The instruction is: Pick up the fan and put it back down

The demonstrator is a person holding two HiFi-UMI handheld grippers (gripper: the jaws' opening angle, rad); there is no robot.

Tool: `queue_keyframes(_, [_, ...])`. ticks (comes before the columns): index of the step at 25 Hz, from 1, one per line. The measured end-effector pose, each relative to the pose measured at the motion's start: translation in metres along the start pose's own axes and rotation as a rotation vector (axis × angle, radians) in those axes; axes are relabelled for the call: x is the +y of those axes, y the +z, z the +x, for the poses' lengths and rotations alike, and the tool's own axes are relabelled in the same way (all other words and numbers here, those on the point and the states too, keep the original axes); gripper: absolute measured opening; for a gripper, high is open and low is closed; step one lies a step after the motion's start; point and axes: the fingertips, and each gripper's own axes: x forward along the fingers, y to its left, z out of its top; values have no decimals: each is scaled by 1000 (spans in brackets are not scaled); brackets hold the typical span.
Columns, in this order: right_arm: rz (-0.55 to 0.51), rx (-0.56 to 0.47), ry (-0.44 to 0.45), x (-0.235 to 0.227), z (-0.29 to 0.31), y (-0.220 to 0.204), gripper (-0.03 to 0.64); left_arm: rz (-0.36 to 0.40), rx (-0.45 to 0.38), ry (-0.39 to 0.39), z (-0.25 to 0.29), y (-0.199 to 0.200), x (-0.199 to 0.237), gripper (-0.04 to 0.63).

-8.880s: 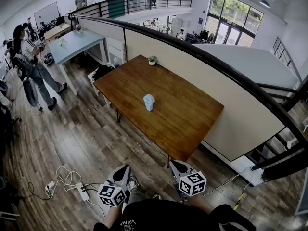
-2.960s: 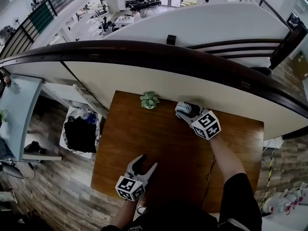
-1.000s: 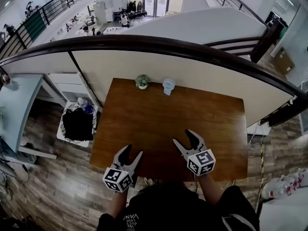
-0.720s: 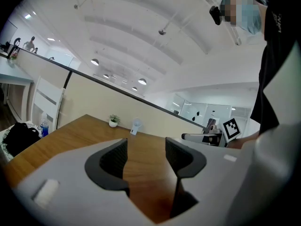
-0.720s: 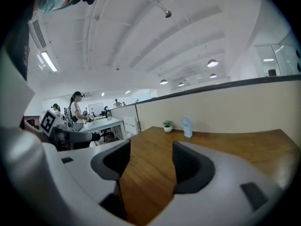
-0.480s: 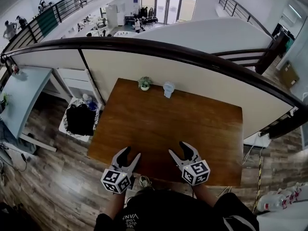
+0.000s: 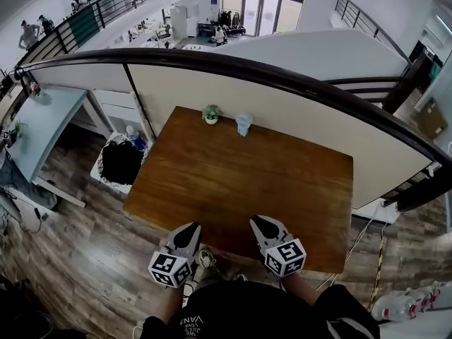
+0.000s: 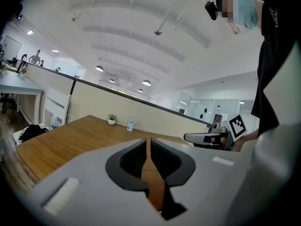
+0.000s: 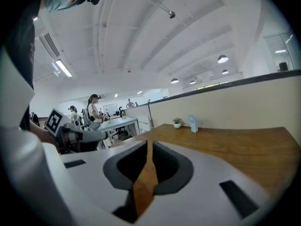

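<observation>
Fan [image 7: 244, 124] stands upper centre on table [image 7: 304, 189]. Left gripper [image 7: 189, 229] and right gripper [image 7: 263, 223], lower centre, have just closed, both empty.

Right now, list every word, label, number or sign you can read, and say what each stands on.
"VAN": on the person's black shirt, upside down in the head view. The rest of that print is too blurred to read.
Left marker cube and right marker cube: black-and-white square patterns, no letters or digits.
Fan: too small to show any print.
</observation>
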Motion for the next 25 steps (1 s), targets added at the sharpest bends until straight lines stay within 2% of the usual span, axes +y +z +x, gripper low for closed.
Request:
queue_keyframes(6, [-18,29,56,8,-26,-15,23,5,16,30,-19,-18,-31,12])
queue_keyframes(15, [-20,73,135,19,-54,-39,13,-1,20,61,-34,-42,-67,12])
queue_keyframes(25, [-33,105,157,18,-78,-55,12,-3,16,89,-46,-58,-90,11])
